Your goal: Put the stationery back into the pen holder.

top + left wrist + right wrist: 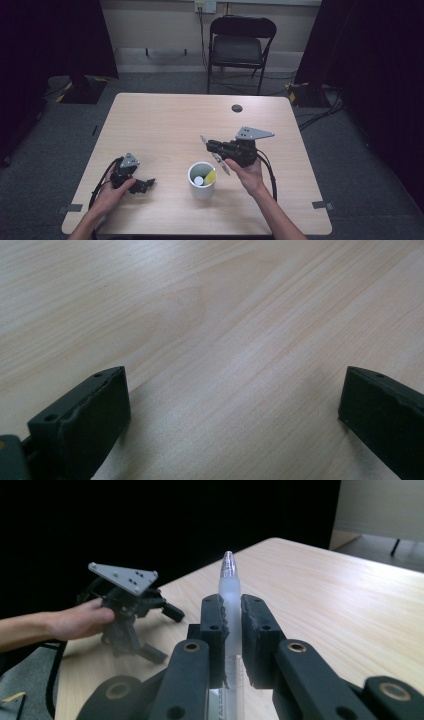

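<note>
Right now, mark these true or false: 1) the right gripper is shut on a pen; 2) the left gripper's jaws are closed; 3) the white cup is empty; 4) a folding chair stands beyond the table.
1) True: the right gripper clamps a clear pen.
2) False: the left gripper has its jaws wide apart over bare table.
3) False: the white cup holds a yellow item and a white one.
4) True: a black folding chair stands past the far edge.
</note>
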{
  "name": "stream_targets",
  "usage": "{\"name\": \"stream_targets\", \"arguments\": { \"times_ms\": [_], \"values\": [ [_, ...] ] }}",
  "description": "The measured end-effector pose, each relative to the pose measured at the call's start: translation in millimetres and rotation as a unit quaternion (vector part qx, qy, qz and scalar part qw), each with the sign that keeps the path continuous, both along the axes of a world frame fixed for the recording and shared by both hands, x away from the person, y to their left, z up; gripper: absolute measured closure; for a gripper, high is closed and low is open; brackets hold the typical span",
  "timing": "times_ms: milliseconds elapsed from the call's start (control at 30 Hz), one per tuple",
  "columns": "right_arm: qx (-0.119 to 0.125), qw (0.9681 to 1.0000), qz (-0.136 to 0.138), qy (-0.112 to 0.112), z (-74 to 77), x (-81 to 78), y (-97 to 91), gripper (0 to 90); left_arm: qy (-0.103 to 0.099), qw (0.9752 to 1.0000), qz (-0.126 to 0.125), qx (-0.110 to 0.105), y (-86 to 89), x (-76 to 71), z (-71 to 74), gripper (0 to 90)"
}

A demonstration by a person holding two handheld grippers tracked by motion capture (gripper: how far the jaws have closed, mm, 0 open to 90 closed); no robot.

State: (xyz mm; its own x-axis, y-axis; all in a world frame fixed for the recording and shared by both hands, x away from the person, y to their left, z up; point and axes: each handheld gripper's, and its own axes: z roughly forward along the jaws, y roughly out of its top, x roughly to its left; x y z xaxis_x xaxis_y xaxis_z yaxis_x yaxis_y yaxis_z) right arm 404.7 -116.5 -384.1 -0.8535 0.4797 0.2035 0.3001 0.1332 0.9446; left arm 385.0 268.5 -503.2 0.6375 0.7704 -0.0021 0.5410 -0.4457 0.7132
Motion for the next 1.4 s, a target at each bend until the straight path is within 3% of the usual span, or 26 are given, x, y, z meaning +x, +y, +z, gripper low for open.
{"name": "stream_targets", "arguments": {
  "times_ms": [267,567,833,1100,1400],
  "values": [
    [0.016,0.9998,0.013,-0.002,5.8,5.0,19.1,80.8,0.0,1.0,0.0,0.0,0.0,0.0,0.0,0.0],
    [0.006,0.9995,0.03,-0.002,3.6,9.7,39.6,80.8,0.0,1.0,0.0,0.0,0.1,-0.1,0.0,0.0],
    [0.001,0.9992,0.038,0.013,-4.9,16.1,50.5,80.7,0.0,1.0,0.0,-0.002,-0.1,-0.4,-0.2,0.0],
    [-0.012,0.9986,0.05,0.011,-6.0,9.6,52.6,80.7,0.0,1.0,0.0,-0.003,0.0,-0.6,-0.3,0.0],
    [-0.023,0.9988,0.039,0.017,-11.9,2.4,35.2,80.7,-0.001,1.0,0.0,-0.003,0.0,-0.5,-0.3,0.0]
  ]
}}
